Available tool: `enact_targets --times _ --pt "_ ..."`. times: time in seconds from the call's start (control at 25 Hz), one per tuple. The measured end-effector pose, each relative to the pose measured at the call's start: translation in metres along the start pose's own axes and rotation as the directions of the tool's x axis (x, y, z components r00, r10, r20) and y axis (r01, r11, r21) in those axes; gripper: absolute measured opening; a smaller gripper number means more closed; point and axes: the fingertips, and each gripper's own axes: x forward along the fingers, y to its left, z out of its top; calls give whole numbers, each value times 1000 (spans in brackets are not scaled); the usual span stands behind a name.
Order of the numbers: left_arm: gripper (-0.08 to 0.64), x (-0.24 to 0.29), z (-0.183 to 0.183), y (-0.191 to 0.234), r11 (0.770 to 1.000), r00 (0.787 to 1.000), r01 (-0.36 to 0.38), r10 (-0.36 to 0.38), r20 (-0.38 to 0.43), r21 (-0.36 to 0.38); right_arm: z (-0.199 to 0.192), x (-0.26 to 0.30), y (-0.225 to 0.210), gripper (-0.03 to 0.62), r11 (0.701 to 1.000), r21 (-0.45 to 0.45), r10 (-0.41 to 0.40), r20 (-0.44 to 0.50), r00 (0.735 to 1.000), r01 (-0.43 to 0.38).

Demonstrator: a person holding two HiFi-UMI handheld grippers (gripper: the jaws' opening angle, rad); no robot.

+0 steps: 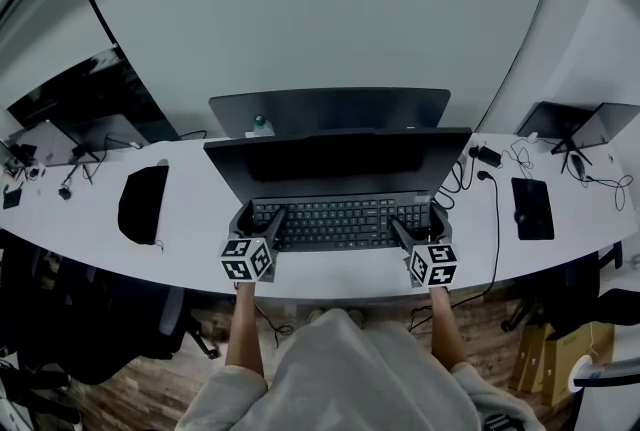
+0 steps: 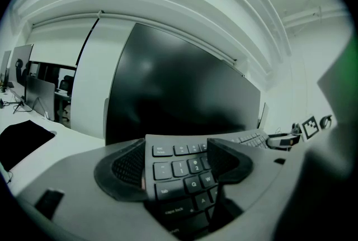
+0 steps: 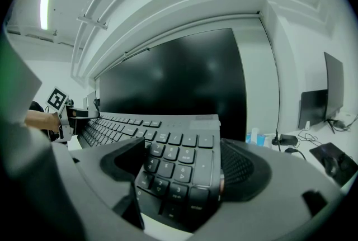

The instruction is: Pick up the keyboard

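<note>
dark grey jaws of the left gripper (image 2: 178,166) stand partly apart, clamped on the left end of the keyboard (image 1: 340,222), one jaw against its outer edge and the other pressing on the keys. the right gripper (image 3: 180,166) grips the right end the same way. the keyboard spans between the two, over the white desk (image 1: 195,241), just in front of the black monitor (image 1: 340,162).
</note>
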Motion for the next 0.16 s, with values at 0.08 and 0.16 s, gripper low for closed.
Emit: enact_targets --times 0.08,0.16 --pt "319 1 -1 0 1000 1000 1 -1 -1 0 -1 1 0 408 1000 1 0 -2 1000 0" --pt "319 2 -1 1 1000 1000 2 -2 -3 -1 -2 2 -1 408 1000 1 -1 -3 1000 1"
